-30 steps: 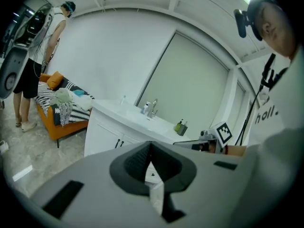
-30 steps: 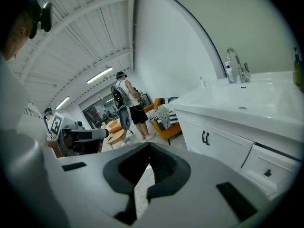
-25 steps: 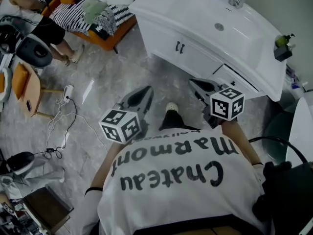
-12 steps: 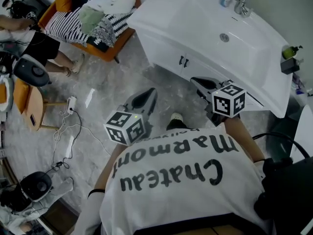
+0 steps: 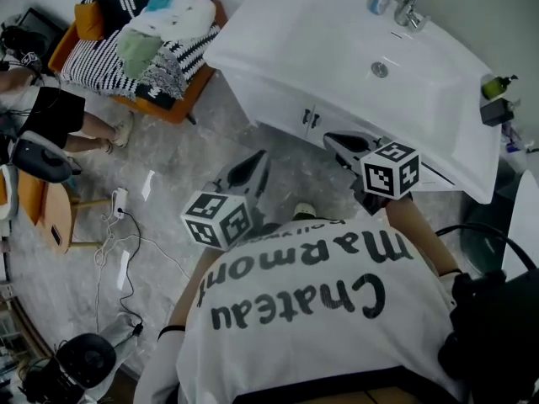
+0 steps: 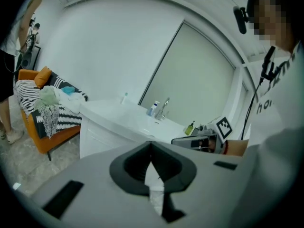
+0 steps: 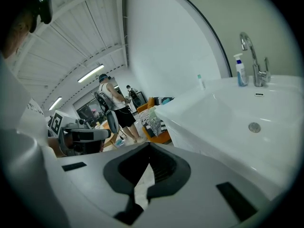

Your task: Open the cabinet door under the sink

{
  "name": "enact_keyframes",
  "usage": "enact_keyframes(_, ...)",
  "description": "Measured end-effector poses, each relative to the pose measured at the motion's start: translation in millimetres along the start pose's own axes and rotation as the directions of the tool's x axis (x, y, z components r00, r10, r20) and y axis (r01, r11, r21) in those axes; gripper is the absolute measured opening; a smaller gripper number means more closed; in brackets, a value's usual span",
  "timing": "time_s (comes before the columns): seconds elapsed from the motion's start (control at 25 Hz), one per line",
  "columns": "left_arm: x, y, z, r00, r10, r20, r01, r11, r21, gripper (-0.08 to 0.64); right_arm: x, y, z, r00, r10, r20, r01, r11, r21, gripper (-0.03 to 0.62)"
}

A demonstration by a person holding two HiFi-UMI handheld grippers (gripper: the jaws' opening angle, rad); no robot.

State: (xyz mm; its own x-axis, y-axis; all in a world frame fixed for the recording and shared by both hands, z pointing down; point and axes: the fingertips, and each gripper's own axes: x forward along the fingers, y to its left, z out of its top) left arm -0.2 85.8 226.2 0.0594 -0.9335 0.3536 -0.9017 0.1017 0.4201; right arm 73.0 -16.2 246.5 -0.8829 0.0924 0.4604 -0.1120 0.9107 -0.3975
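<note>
**Both grippers up at the vanity, door still shut**

The white cabinet door (image 5: 282, 108) under the white basin sink (image 5: 337, 49) sat flush shut. Its pair of dark bar handles (image 5: 309, 118) was just ahead of the right gripper (image 5: 333, 140) tips, and ahead and off to the right of the left gripper (image 5: 255, 160). Both sets of jaws were pinched together on nothing. Bare grey marble floor (image 5: 181, 154) lay open ahead of the left jaws, and the sink's front edge hung over the right ones. A second before, those handles were noticeably farther from both tips.
</note>
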Motion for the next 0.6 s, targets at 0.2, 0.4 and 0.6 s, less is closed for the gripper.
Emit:
enact_keyframes(0.2,11,8,13,0.998,-0.043,-0.036,0.043,0.999,-0.003,0.008,1,-6,11,0.999,-0.043,0.022,0.042,0.998,0.045,0.009)
enact_keyframes(0.4,29,18,29,0.982,-0.152,-0.109,0.157,0.987,0.038,0.008,1,-11,24,0.986,-0.146,0.077,0.138,0.985,0.105,0.009)
enact_keyframes(0.6,40,36,44,0.941,-0.263,-0.213,0.290,0.951,0.108,0.008,10,-14,35,0.951,-0.269,0.154,0.235,0.950,0.208,0.008)
